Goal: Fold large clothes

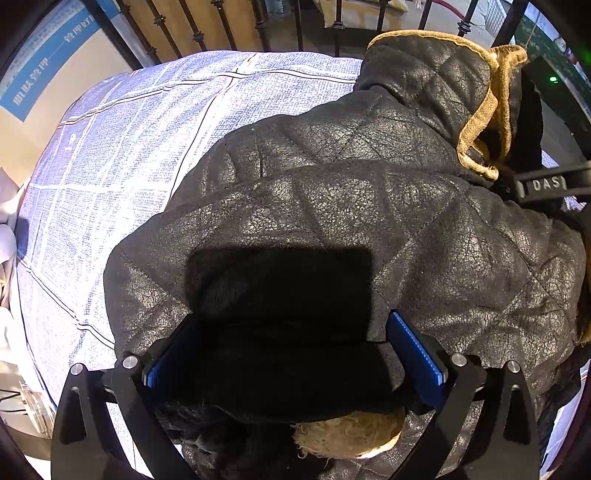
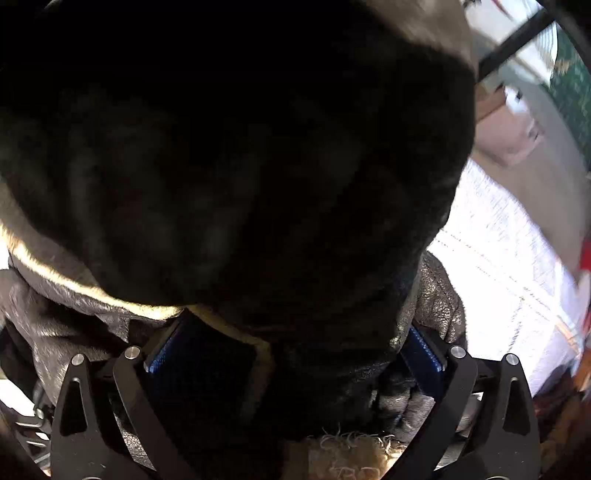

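Note:
A black quilted leather jacket (image 1: 351, 206) with tan suede trim and pale fleece lining lies bunched on a bed. Its collar (image 1: 491, 96) is at the upper right. My left gripper (image 1: 291, 350) is wide open, its blue pads (image 1: 417, 354) on either side of a fold of the jacket's near edge. In the right wrist view the jacket (image 2: 236, 155) fills almost the whole frame, dark and close. My right gripper (image 2: 291, 354) is open wide with jacket material bulging between its blue pads (image 2: 424, 362). The right gripper's black body (image 1: 546, 182) shows at the right edge of the left wrist view.
The bed has a blue-and-white checked cover (image 1: 122, 158), also seen at the right of the right wrist view (image 2: 495, 266). A black metal bed frame with vertical bars (image 1: 258, 22) stands at the far end. A blue-and-white sign (image 1: 44, 70) is on the wall at left.

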